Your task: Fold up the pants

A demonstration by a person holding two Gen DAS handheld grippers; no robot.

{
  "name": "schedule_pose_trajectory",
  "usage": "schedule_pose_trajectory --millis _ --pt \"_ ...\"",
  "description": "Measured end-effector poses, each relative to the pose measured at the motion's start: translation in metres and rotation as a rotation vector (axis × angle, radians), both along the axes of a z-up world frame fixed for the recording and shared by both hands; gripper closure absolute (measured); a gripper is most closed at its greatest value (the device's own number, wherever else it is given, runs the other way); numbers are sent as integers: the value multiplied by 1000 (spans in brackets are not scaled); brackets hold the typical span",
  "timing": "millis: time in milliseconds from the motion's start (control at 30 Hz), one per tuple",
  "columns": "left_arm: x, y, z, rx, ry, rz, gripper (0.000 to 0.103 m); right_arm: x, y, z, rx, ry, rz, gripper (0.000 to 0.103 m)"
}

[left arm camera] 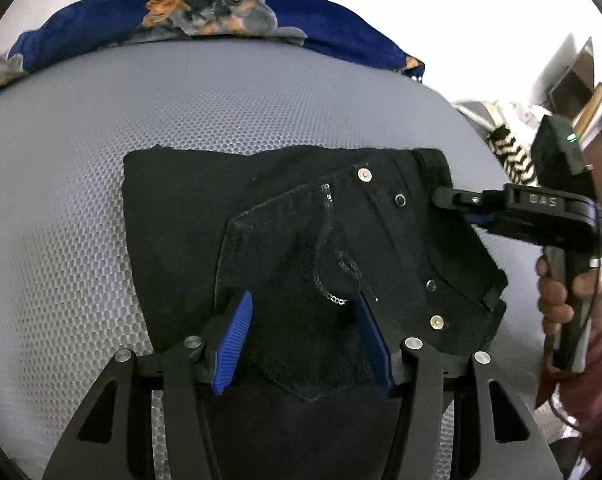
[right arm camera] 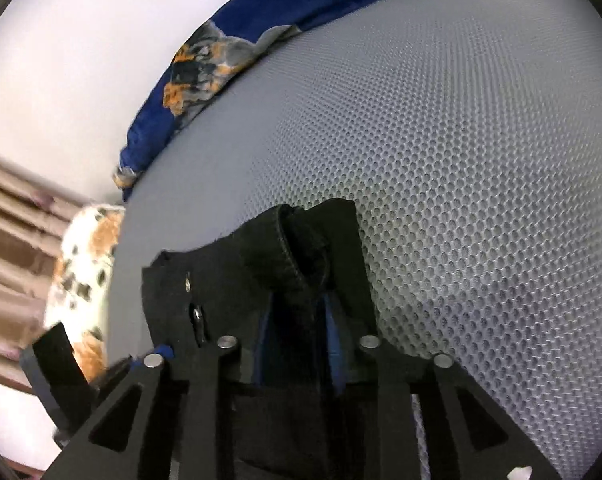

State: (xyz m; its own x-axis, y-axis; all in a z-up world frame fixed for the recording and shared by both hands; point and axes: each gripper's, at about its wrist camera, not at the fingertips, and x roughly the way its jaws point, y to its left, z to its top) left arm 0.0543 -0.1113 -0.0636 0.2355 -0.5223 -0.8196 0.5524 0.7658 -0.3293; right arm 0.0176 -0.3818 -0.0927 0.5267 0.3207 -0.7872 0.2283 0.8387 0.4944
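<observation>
on the grey mesh mattress [left arm camera: 81, 184], mid-scene, sit the black pants [left arm camera: 205, 216], already folded down to a compact block w/ back pocket [left arm camera: 285, 280] and rivets facing up. waistband end lies to the right, folded edge to the left, so the long axis runs left-right across the left wrist view. left gripper [left arm camera: 305, 336] is at the near edge of the block, blue pads spread wide apart, straddling the pocket area; looks like it rests on or just over the cloth, can't tell if it's pressing, nothing pinched btwn the pads. right gripper [left arm camera: 445, 196] comes in from the right side, tips at the waistband corner by the belt loop [left arm camera: 429, 164]; in its own view the fingers [right arm camera: 333, 328] are closed on a thick bunched bit of waistband [right arm camera: 297, 248], cloth raised a little off the mattress. so the right hand is the nearer one to the waistband end and has the hold; rest of the pants lies leftward from its tongs. judgement: the next fold would likely carry that right end over toward the left edge, w/ left gripper as the anchor near the fold line. blue patterned blanket [left arm camera: 205, 12] lies along the far edge, well apart.
</observation>
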Motion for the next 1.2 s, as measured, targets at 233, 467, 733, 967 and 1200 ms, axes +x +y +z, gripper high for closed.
schedule_pose_trajectory --millis 233,467,733,967,1200 --pt "-15 -1 4 44 -10 -36 48 -29 22 7 -118 39 30 67" --pt "-43 9 3 113 -39 -43 48 -66 37 4 -181 63 24 53" --pt "-63 12 1 161 -84 13 48 -84 38 1 -178 49 -30 49" --pt "-66 10 0 168 -99 36 48 -82 42 -5 -179 53 -42 46" --pt "-67 7 -2 170 -105 49 48 -84 35 -9 -162 52 -37 43"
